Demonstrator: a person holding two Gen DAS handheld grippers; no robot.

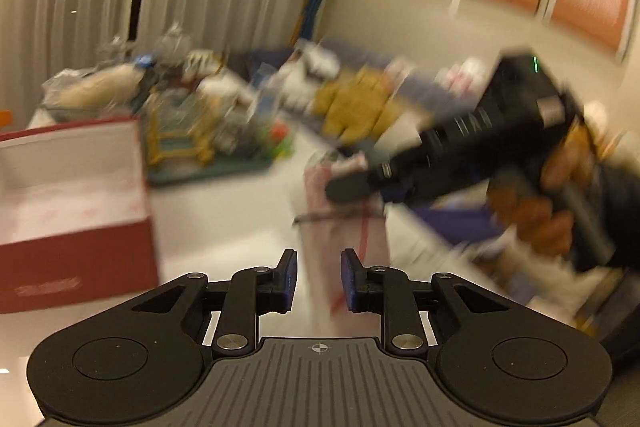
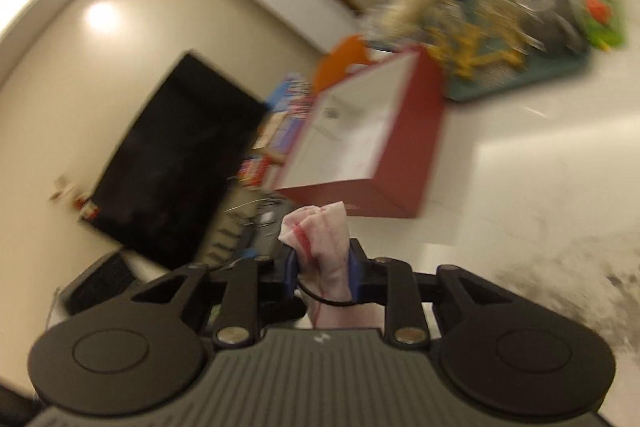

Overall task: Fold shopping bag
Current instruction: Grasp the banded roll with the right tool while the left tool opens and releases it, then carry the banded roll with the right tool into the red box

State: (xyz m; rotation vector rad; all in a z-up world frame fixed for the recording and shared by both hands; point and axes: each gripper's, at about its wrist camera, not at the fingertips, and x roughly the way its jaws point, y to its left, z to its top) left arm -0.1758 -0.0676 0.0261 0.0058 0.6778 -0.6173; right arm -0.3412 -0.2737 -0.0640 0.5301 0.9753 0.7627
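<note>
The right gripper (image 2: 323,273) pinched a rolled-up white plastic shopping bag with red print (image 2: 325,247), bound by a thin black elastic band (image 2: 320,297); its blue-padded fingers (image 2: 291,273) pressed the bundle from both sides, the crumpled top poking out above them. In the left wrist view the same bundle hung down from that gripper over the glossy white table (image 1: 224,211), its lower end reaching between the fingers of the left gripper (image 1: 318,279). Those stood slightly apart and, through the motion blur, appeared not to be pressing on the plastic. A hand (image 1: 552,195) gripped the right tool's handle.

An open red cardboard box with a white interior (image 2: 372,147) sat toward the table's left side, with a heap of cluttered toys and packets (image 2: 500,19) along the far edge.

The fold itself looked finished: the bag was already rolled and banded, so the step in hand seemed to be setting it down or stowing it. Next, the right hand would need to carry the bundle over a resting spot, perhaps the box, and spread its fingers.
</note>
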